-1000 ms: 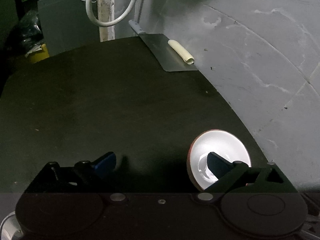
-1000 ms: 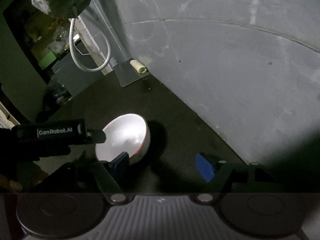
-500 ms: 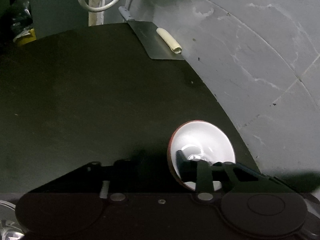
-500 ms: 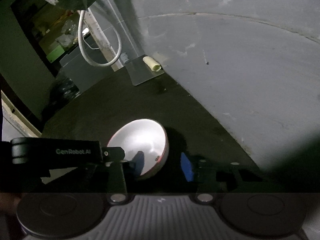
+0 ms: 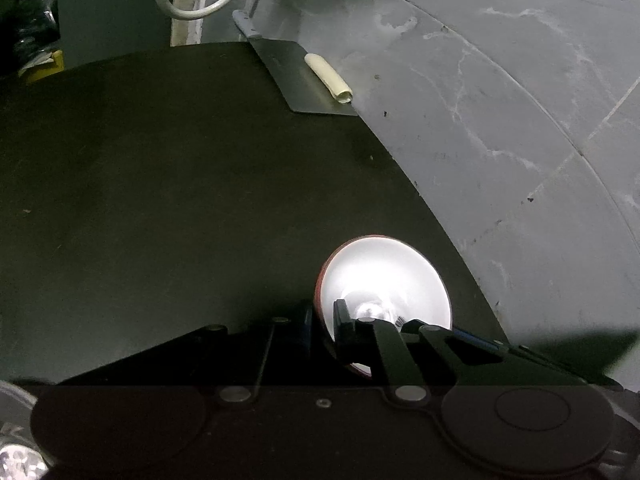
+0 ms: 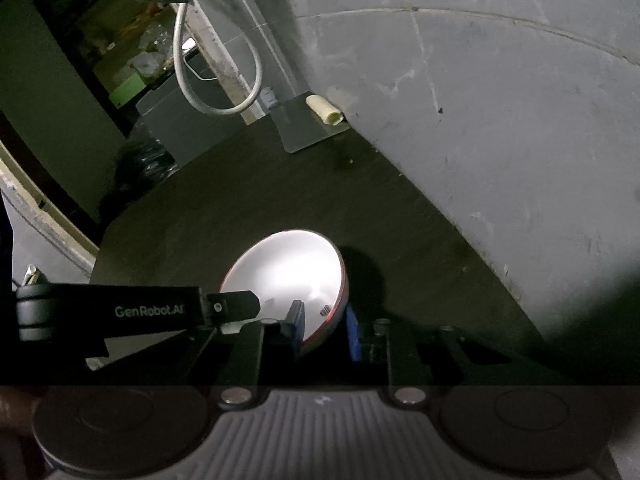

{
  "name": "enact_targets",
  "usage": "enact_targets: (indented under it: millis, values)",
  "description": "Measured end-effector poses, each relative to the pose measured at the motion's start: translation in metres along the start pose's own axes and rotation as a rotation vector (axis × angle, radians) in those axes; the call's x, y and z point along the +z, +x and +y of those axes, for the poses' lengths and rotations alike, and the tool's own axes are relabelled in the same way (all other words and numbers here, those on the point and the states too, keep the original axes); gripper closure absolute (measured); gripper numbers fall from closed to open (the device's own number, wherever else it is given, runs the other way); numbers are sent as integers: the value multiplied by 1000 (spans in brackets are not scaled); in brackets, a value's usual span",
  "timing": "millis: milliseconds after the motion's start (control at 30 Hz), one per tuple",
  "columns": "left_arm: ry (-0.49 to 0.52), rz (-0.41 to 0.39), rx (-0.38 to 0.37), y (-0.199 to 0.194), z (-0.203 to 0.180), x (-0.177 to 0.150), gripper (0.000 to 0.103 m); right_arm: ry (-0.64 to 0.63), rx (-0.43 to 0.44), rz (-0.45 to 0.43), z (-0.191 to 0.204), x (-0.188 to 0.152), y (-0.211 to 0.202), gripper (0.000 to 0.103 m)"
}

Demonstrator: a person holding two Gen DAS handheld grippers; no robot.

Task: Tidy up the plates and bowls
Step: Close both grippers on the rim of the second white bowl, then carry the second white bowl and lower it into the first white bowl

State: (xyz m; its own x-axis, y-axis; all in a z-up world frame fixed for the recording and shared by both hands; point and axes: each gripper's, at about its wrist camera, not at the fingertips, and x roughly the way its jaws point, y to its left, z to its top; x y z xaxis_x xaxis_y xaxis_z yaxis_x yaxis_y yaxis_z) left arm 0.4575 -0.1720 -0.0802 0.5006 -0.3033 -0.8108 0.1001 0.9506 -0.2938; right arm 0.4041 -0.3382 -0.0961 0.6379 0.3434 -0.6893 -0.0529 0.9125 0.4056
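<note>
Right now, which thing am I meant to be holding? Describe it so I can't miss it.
On the dark tabletop, near the edge by the grey wall, sits one bowl. White inside, red outside, it is the only dish, with both hand-held grippers clamped on its rim.

Dark tabletop [image 5: 168, 200] runs right up against a scuffed grey wall [image 5: 520, 120], pretty dim in here. At the far corner there's a cleaver [image 5: 304, 80] lying flat with a pale roll [image 5: 328, 78] sitting on its blade, just beside the wall. Behind that a white cable [image 6: 192, 92] loops down past a grubby post [image 5: 188, 4], and there's a grey box [image 6: 176, 120] plus some clutter on a shelf [image 6: 120, 44] further back.
</note>
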Motion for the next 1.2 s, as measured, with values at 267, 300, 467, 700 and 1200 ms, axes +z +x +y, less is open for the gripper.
enact_targets:
  millis: [267,300,467,700,1200]
  values:
    - [-18,-58,-25,-29,4,-9,94,-17,36,-48,11,-12,-27,80]
    - [-19,-69,-29,-35,5,-10,94,-21,40,-55,13,-12,-31,80]
    - [-14,-122,-40,-63,6,-16,94,-48,61,-95,28,-17,-53,80]
    - [-28,-195,-61,-105,16,-33,94,-100,88,-143,57,-28,-87,80]
    - [-80,-286,-73,-184,46,-84,94,-238,133,-181,122,-69,-149,80]
